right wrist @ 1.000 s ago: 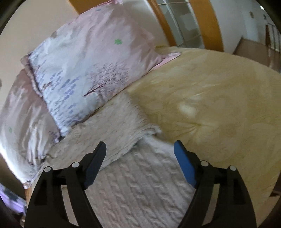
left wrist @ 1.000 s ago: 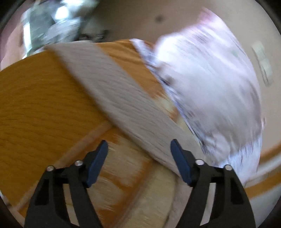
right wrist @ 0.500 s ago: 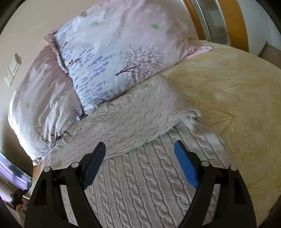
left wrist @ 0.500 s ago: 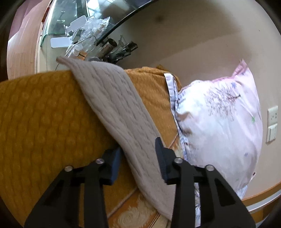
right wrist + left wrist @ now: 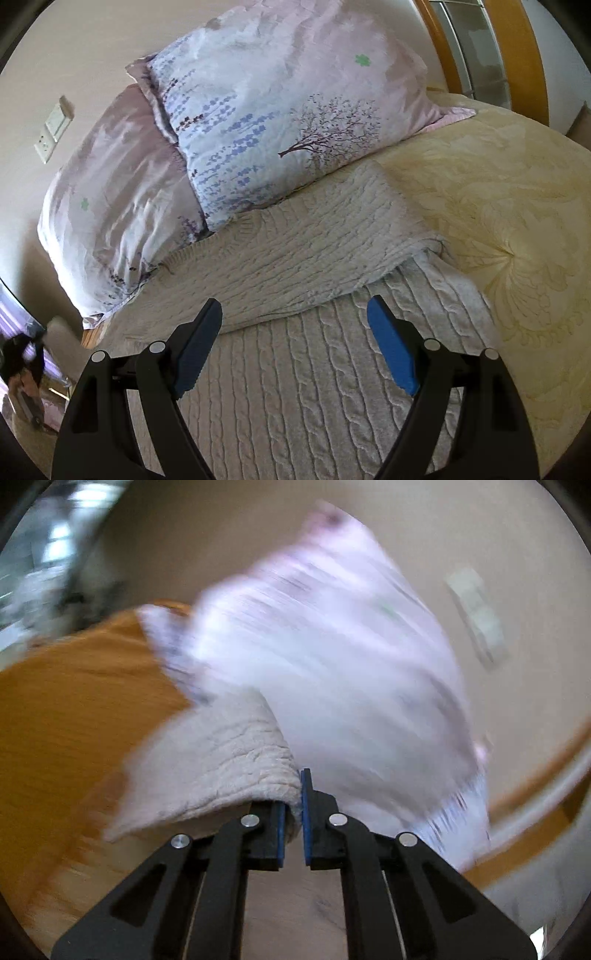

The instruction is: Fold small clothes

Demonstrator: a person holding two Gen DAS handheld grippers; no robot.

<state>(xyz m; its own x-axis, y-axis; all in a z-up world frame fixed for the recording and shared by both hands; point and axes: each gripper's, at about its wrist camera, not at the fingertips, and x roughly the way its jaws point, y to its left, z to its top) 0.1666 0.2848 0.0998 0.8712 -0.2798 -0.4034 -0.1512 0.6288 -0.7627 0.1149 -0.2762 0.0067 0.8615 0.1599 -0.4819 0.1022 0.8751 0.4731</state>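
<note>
Jaws pressed almost together, the left gripper point(image 5: 291, 812) pinches a bunched edge of the cream cable-knit sweater point(image 5: 221, 760), which drapes away toward 10 o'clock over the orange bedspread point(image 5: 66, 709); the grip sits right at the hem, presumably so the whole flap can be carried over in one piece. Everything beyond the fingers is smeared with motion blur, the floral pillow point(image 5: 332, 657) at 12 to 2 o'clock included. The right gripper point(image 5: 295, 339) has its jaws spread wide and holds nothing, hovering over the sweater's body point(image 5: 314, 387), which lies flat on the bed with one part already folded across it at 12 o'clock point(image 5: 295, 251). Two pillows lean at 10 to 12 o'clock, the pale yellow quilt point(image 5: 498, 229) at 3 o'clock. I judge that the open right gripper is placed to pin or take the cloth.
</note>
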